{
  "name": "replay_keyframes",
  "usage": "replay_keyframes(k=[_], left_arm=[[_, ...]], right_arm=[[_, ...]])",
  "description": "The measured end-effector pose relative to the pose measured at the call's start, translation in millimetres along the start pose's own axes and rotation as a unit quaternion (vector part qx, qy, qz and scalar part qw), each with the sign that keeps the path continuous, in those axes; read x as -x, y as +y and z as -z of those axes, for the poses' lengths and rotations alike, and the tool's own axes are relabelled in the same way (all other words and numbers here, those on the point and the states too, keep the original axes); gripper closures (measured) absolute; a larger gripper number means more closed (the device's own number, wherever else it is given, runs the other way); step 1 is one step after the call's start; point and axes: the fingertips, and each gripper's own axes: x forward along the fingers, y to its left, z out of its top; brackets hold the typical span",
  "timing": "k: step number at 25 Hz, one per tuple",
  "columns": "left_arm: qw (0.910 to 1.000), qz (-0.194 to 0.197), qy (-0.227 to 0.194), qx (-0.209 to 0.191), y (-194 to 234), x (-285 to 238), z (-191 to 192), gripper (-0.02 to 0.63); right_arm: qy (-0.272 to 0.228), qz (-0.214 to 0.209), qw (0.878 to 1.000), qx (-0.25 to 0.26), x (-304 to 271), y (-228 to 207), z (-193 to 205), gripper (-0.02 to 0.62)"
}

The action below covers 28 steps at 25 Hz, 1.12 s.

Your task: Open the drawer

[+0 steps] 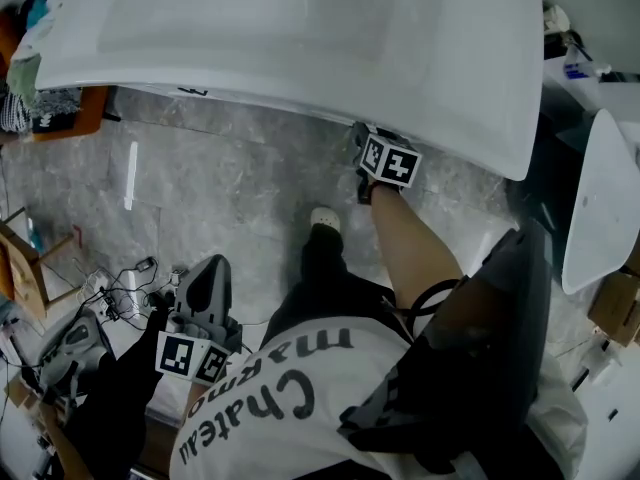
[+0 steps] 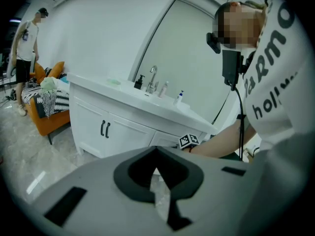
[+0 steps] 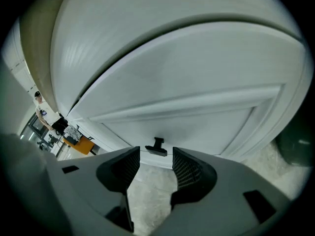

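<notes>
Right gripper view: right gripper [image 3: 156,156] fingers released, black handle [image 3: 158,146] just ahead of their gap, untouched | drawer [image 3: 197,117] shut, its edges cut off | head view: table [image 1: 300,48] hides drawer and right fingers | left gripper [image 2: 156,154] fingers clenched, empty

- The grey marble floor [image 1: 230,193] is carrying a tangle of cables [image 1: 125,286], lying at eight o'clock in the head view.
- The white desk [image 2: 98,86] is bearing a faucet [image 2: 153,77], with small bottles [image 2: 180,96] standing at its four o'clock.
</notes>
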Motion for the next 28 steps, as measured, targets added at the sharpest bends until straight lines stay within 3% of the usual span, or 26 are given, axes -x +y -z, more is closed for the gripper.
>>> replay_keyframes(k=[13, 17, 28], left_arm=[[0.9997, -0.017, -0.003, 0.015, 7.6, 5.2, 4.1, 0.598], [1.0000, -0.003, -0.003, 0.004, 0.3, -0.1, 1.9, 0.598], [0.9998, 0.007, -0.006, 0.018, -6.1, -5.8, 3.0, 0.598]], right_arm=[[0.010, 0.008, 0.999, -0.035, -12.1, -2.7, -3.9, 0.446], [0.020, 0.005, 0.999, -0.030, -10.6, -1.5, 2.1, 0.446], [0.054, -0.014, 0.998, -0.009, 2.3, 5.7, 27.2, 0.449]])
